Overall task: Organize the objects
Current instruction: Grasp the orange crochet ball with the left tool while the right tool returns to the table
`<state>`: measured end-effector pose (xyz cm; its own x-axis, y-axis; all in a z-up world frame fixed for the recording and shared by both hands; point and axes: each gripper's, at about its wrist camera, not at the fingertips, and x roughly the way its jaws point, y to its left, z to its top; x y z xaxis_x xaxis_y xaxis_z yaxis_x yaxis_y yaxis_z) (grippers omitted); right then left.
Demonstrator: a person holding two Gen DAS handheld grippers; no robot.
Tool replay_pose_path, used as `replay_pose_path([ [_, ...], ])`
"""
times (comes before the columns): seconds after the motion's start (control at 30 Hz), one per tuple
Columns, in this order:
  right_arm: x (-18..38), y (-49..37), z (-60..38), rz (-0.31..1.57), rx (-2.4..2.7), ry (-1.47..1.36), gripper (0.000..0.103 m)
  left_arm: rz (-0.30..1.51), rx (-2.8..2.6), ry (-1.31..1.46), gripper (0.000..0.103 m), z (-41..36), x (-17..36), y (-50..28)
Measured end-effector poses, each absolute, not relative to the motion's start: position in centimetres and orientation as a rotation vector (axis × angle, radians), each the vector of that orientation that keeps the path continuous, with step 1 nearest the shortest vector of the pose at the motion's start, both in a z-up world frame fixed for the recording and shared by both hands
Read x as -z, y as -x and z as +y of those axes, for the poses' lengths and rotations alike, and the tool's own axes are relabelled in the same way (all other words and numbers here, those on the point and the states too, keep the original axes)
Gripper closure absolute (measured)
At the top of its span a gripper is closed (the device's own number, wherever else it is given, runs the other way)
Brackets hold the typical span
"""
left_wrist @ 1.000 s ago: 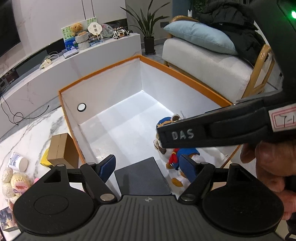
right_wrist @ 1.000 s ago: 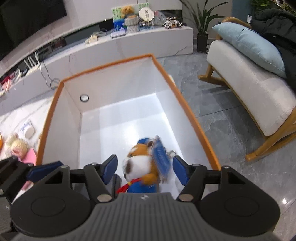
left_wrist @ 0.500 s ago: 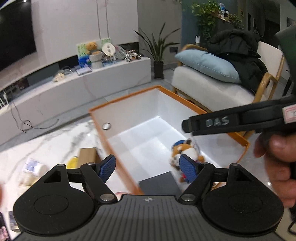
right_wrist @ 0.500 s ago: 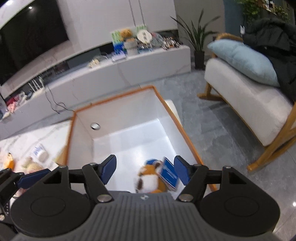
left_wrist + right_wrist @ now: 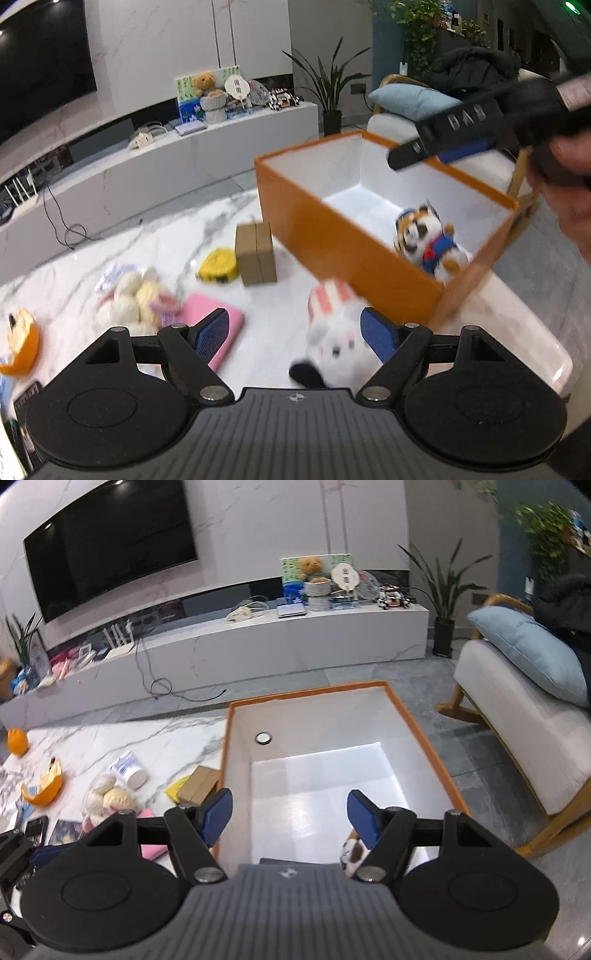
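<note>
Hovering above a white marble table (image 5: 280, 314), the left gripper (image 5: 295, 334) has its blue-padded jaws spread wide with nothing held. Directly below it, between the pads, lies a blurred white plush toy (image 5: 334, 345) with a pink-and-white striped top, resting on the table just beside the near corner of an orange storage box (image 5: 332, 243). To the left on the table lie a pink flat item (image 5: 218, 328) and a cream and pale yellow plush (image 5: 135, 302), with an orange peel (image 5: 22, 341) at the far left edge. Further back, a yellow tape measure (image 5: 218, 264) sits touching a small brown cardboard box (image 5: 255, 253), which stands close against the orange box's side. Inside the white-lined box, at its near end, lies a tiger plush in blue clothes (image 5: 424, 236). The right gripper (image 5: 290, 816) is held above the box; in the left view it appears as a black bar over the box's far right rim, gripped by the person's right hand (image 5: 569, 206). Its jaws are also spread wide and hold nothing. From its own camera, only a small part of the tiger plush shows below the right-hand finger (image 5: 364, 821). Beyond the table stand a low white TV bench (image 5: 258, 642) and a cushioned rocking chair (image 5: 524, 734).
</note>
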<state>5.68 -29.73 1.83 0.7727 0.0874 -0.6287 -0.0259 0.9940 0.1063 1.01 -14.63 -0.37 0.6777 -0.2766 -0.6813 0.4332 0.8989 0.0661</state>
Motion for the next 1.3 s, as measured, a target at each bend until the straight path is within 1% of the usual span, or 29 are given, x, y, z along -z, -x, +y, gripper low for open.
replay_pose_path([
  [0.4, -1.3, -6.3, -25.2, 0.698, -0.075, 0.013, 0.032, 0.848, 0.521, -0.146, 0.011, -12.0, 5.9, 3.1],
  [0.63, -0.8, -8.0, -21.9, 0.719, -0.086, 0.039, 0.032, 0.843, 0.538, -0.155, 0.014, -11.8, 7.5, 3.8],
  [0.7, -0.7, -8.3, -20.8, 0.723, -0.100, 0.050, 0.031, 0.859, 0.536, -0.148, 0.019, -11.7, 8.0, 3.2],
  [0.8, -0.4, -8.7, -19.0, 0.727, -0.119, 0.072, 0.027, 0.881, 0.549, -0.114, 0.023, -11.3, 8.4, 2.8],
  [0.83, -0.3, -8.7, -18.4, 0.730, -0.128, 0.078, 0.027, 0.885, 0.557, -0.107, 0.026, -11.2, 8.4, 2.8],
  [1.0, 0.7, -9.1, -16.0, 0.746, -0.166, 0.113, 0.027, 0.907, 0.598, -0.090, 0.032, -11.2, 8.5, 3.3],
  [1.17, 1.9, -9.4, -14.3, 0.766, -0.177, 0.145, 0.027, 0.948, 0.611, -0.110, 0.045, -11.5, 9.3, 3.9],
  [1.23, 2.1, -9.6, -14.0, 0.773, -0.183, 0.145, 0.027, 0.952, 0.619, -0.118, 0.046, -11.6, 9.7, 4.2],
  [1.3, 2.3, -9.8, -13.7, 0.776, -0.188, 0.152, 0.027, 0.941, 0.619, -0.137, 0.050, -11.6, 9.7, 4.4],
])
